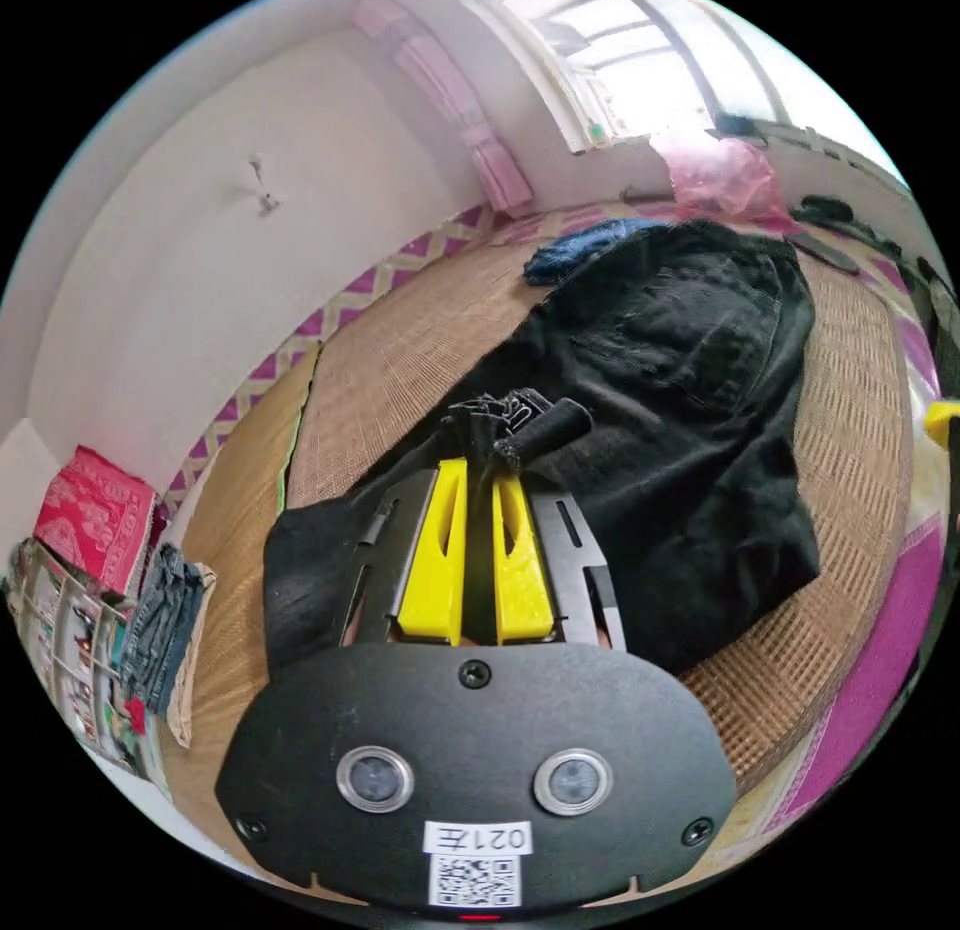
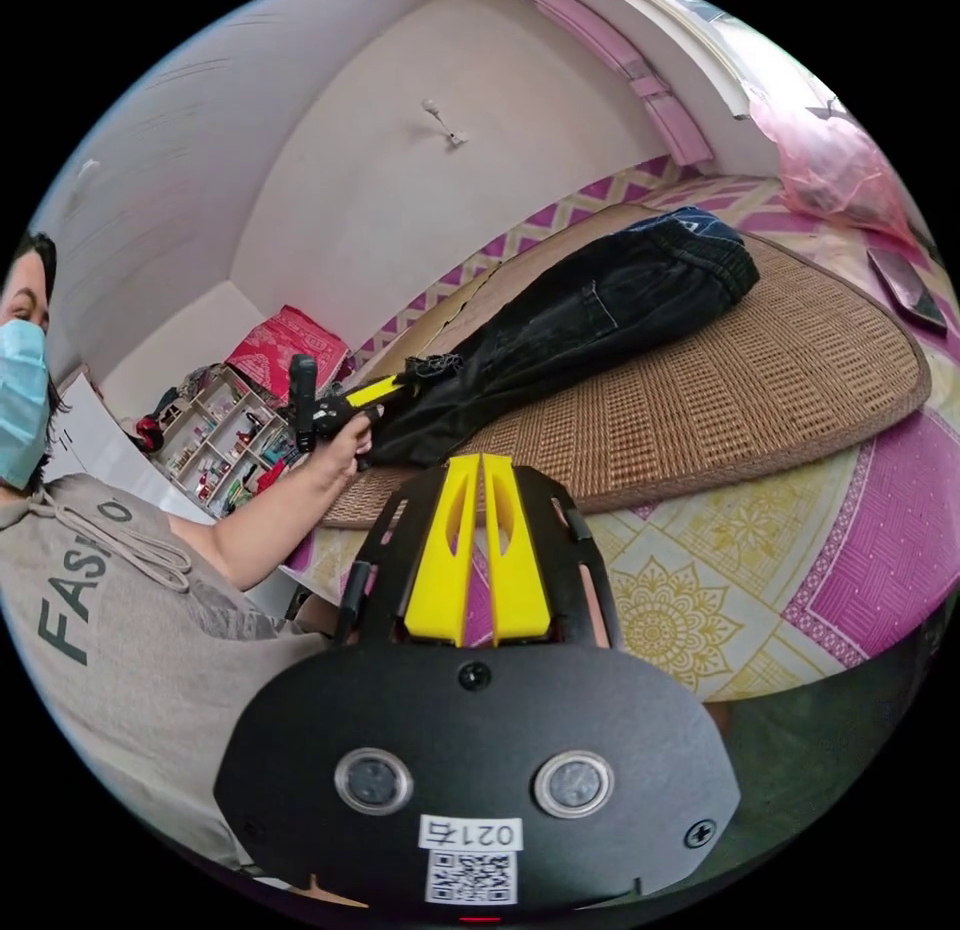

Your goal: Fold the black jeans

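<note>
Left gripper (image 1: pixel 480 470) clamped on hem of black jeans (image 1: pixel 680 390); long axis runs straight ahead toward waistband on woven mat (image 1: pixel 420 350). Right gripper (image 2: pixel 482 470) closed, empty, jeans well ahead; left nearer.

The black jeans (image 1: pixel 690 390) lie folded lengthwise, one leg over the other, stretching straight ahead of the left tool (image 1: pixel 485 470), whose closed yellow jaws pinch the frayed leg hems. The waist end is the far end from that tool, broad and lumpy, with a back pocket and its stitching facing up. The fabric is dark, matte and creased. Near the tool tips the cloth is lifted slightly; a flap of leg spreads flat to the tool's left. Seen from the right tool (image 2: pixel 483 467), the jeans (image 2: pixel 590 320) form a long, low roll beyond it, well apart from its tips
</note>
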